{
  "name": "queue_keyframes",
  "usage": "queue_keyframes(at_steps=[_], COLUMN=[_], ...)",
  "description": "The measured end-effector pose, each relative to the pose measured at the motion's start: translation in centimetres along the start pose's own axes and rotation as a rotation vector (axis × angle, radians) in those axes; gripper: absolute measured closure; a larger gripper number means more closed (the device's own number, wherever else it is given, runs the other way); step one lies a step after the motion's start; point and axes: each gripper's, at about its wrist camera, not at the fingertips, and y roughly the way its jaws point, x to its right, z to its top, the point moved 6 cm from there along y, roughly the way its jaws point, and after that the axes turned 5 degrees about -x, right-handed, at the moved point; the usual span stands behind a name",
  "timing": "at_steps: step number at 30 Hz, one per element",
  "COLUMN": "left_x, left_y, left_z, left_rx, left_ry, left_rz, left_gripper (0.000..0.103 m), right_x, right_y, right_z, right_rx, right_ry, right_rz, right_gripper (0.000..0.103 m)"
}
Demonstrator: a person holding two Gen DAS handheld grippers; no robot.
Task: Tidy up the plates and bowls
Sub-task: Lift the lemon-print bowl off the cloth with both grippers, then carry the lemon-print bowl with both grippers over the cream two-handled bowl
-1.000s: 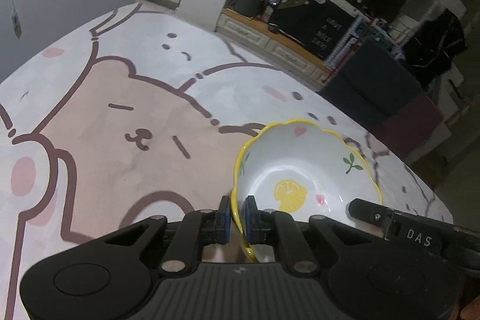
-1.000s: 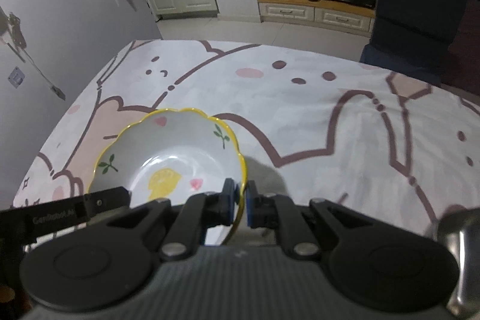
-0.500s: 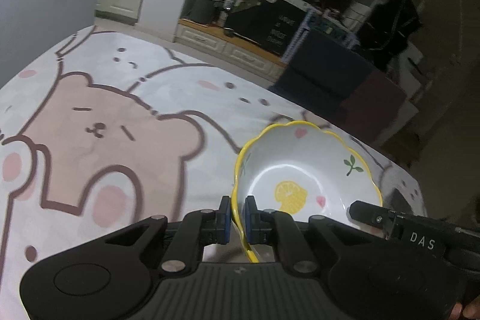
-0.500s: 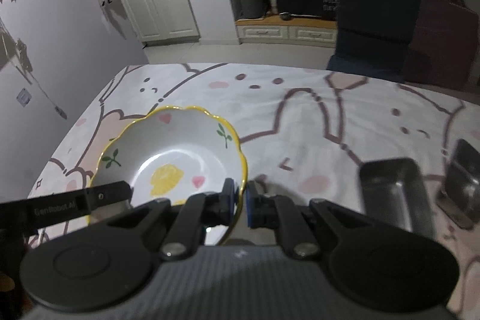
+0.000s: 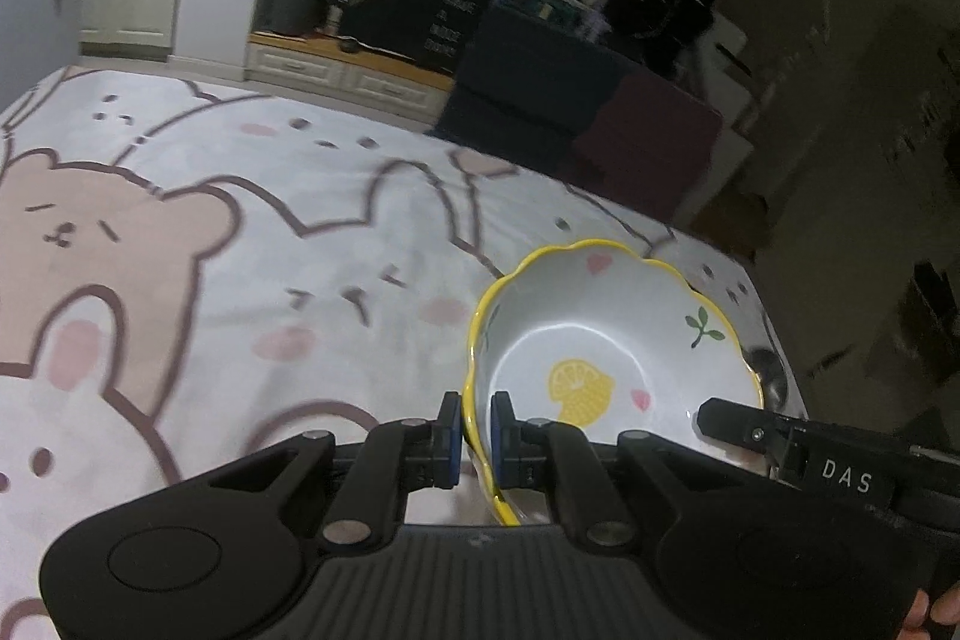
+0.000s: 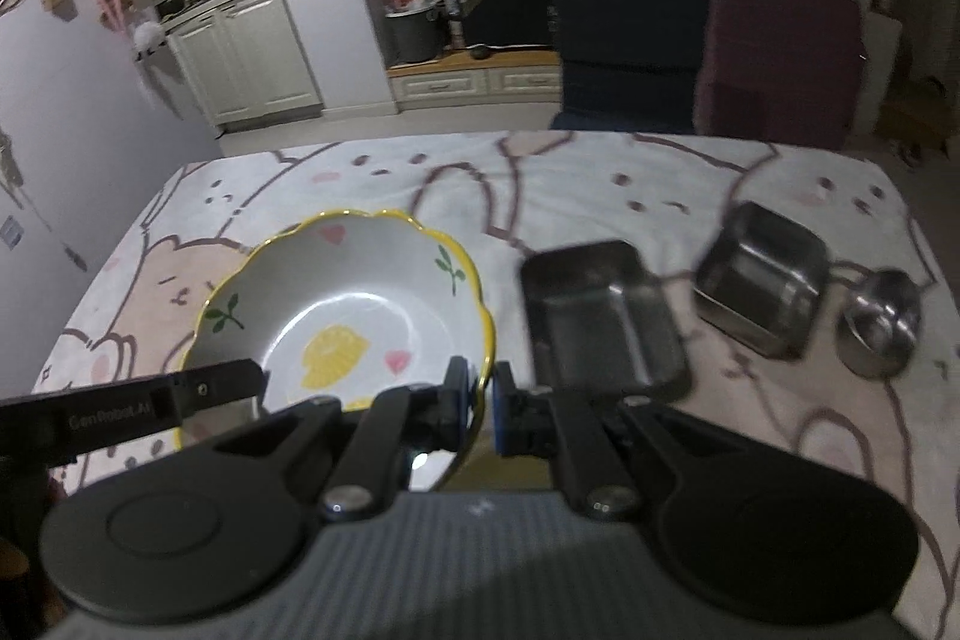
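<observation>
The left gripper [image 5: 477,427] is pinching the near left edge of the bowl [image 5: 606,340], with one blue pad inside the yellow rim and one outside. The right gripper [image 6: 480,400] is pinching the same bowl [image 6: 354,304] on its near right edge, again with a pad on each side of the rim. So the bowl sits between the two grippers, and each one is closed on it. The bowl is white with a wavy yellow rim, a lemon slice painted in the bottom, and small pink hearts and green leaves on its sides. It looks held up above the table [image 6: 570,184], which has a cloth with pink bears and bunnies on it. Just past the right gripper and a little to its right, a flat metal tray [image 6: 600,316] lies on the table. Farther right is a deeper square metal box [image 6: 759,277], and beside that, farther right again, a small round metal bowl [image 6: 882,322]. The three metal things are near each other. Two chairs [image 6: 702,52] stand at the far side of the table.
</observation>
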Motion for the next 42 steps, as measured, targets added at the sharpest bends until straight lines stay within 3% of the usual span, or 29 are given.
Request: queue_keyframes(at_steps=[9,16,42], left_x=[4.2,5.4,4.4], left_y=[2.9,4.9,7.8], left_z=[-3.9,-5.9,-8.2], left_rx=[-0.085,-0.149,-0.271], left_ry=[0.062,0.085,0.093], left_rz=[-0.025,-0.013,-0.005], left_gripper=[0.093,0.093,0.093], right_x=[5.7,8.3,8.8], right_y=[-1.0,-0.3,2.3], right_z=[-4.5,-7.2,-10.3], right_rx=[-0.019,-0.061,-0.195], right_ry=[0.094,0.133,0.126], right_rz=[-0.036,-0.039,-0.049], right_gripper=[0.094,0.094,0.092])
